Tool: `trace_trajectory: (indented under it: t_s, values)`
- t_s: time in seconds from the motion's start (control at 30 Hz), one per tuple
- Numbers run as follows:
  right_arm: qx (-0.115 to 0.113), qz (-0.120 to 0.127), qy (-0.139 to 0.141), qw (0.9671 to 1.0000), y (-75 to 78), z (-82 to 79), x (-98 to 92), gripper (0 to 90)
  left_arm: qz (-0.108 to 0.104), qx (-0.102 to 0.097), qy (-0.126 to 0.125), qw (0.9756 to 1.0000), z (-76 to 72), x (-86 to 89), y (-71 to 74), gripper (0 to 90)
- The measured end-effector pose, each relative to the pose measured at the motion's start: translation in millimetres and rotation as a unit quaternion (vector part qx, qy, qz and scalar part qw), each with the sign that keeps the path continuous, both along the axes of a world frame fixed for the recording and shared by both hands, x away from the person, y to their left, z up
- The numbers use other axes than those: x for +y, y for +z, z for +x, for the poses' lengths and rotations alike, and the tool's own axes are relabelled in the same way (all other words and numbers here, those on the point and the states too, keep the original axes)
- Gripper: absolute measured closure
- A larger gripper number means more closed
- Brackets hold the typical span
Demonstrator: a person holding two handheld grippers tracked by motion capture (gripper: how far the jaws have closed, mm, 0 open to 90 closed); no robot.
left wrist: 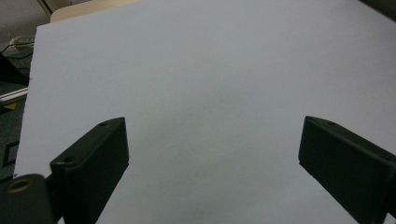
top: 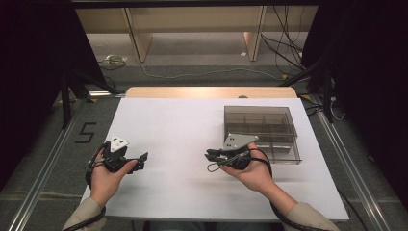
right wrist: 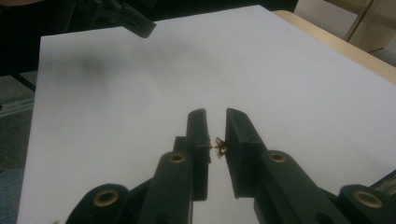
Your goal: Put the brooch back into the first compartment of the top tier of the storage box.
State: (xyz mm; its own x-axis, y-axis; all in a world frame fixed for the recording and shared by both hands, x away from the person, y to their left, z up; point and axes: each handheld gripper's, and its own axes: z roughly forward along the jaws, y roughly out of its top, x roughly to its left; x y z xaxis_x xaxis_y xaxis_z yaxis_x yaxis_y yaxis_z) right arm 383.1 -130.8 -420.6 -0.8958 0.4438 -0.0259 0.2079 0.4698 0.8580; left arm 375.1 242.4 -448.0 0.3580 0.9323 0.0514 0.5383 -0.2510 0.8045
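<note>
Fingers, left gripper (top: pixel 140 160): spread wide in the left gripper view, one finger (left wrist: pixel 93 161) at each side of the frame, bare white sheet between them, nothing held or touched. In the high view this gripper sits in the person's left hand (top: pixel 108 178) above the left part of the bench (top: pixel 173 125), pointing toward the middle. Fingers, right gripper (top: pixel 210 156): nearly together, a narrow gap left between the two fingers (right wrist: pixel 198 140); in that gap a small brass-coloured part (right wrist: pixel 218 146) is pinched between the pads, too small to identify further. In the high view the right gripper is in the person's right hand (top: pixel 252 173), just in front of the clear compartment box (top: pixel 262 132) and pointing left. Count: two grippers, one compartment box, one small brass part, one white sheet over the wooden bench top. Views: the brass part is resolved in the right gripper view; in the high view it cannot be made out at the fingertips. The right gripper view also catches the left gripper (right wrist: pixel 133 21) at its upper left. The high view gives the box, standing on the right half of the bench, its compartments too dim to check for contents.
</note>
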Motion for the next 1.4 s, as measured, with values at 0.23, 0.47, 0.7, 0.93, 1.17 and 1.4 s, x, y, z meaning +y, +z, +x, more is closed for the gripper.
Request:
trace_trajectory:
  t_s: [0.23, 0.47, 0.7, 0.93, 1.17, 1.4]
  values:
    - [0.002, -0.001, -0.004, 1.0000, 1.0, 0.3, -3.3, 80.9, 0.000, 0.000, 0.000, 1.0000, 0.0, -0.2, 0.1, 8.4]
    - [0.001, 0.000, -0.006, 1.0000, 1.6, 0.5, -6.0, 80.9, 0.000, 0.000, 0.000, 1.0000, -0.1, 0.0, 0.2, 8.4]
    - [0.001, 0.001, -0.011, 0.9999, 2.6, 1.1, -9.1, 80.9, 0.000, -0.001, 0.000, 1.0000, -0.1, 0.0, 0.4, 8.4]
    - [0.000, 0.002, -0.014, 0.9999, 3.6, 1.8, -11.8, 80.9, 0.000, -0.001, 0.000, 1.0000, -0.1, -0.1, 0.2, 8.4]
    - [0.002, 0.002, -0.018, 0.9998, 3.6, 1.5, -13.6, 80.9, 0.000, -0.001, 0.000, 1.0000, -0.4, -0.3, 0.2, 8.4]
    - [0.003, 0.004, -0.021, 0.9998, 4.3, 2.4, -16.7, 80.9, 0.000, 0.000, -0.001, 1.0000, -0.3, -0.5, -0.1, 8.4]
